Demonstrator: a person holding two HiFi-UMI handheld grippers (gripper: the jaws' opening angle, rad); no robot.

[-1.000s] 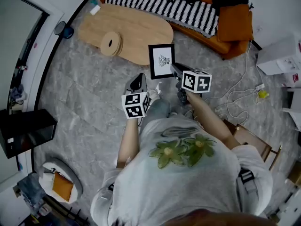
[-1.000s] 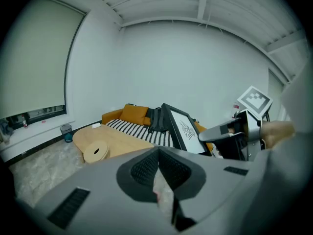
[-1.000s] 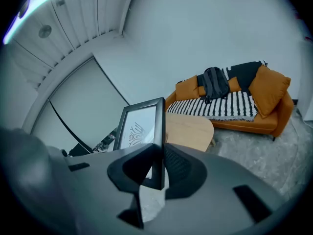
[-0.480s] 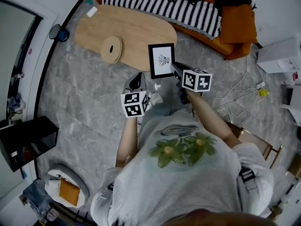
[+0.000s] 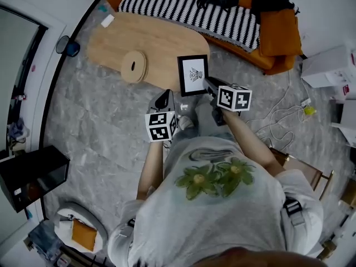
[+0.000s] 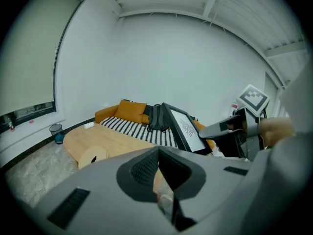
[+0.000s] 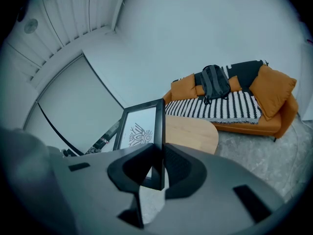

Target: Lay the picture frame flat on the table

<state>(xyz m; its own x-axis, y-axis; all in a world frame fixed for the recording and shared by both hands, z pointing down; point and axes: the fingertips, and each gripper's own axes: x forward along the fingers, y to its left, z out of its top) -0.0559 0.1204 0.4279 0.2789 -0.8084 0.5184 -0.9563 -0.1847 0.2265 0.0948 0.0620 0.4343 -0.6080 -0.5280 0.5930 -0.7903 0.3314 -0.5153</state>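
The frame (image 5: 193, 75) is in the air, not yet on the bench (image 5: 161, 38). It hangs over the floor (image 5: 105, 121) just off the bench's near edge, with its picture side turned to the person. The right tool (image 5: 208, 85) is clamped on one side bar of the frame (image 7: 144, 131), near a corner. That edge grip probably leaves the back free to tip down onto the wood. The left tool (image 5: 164, 99) sits lower and nearer the body. Its jaws are pressed together with nothing between them (image 6: 159, 170), so it looks spare, perhaps kept ready to steady the frame. A round disc (image 5: 133, 65) takes up part of the bench, so the bare wood beside it seems the likely spot. A sofa (image 5: 267, 32) stands beyond.
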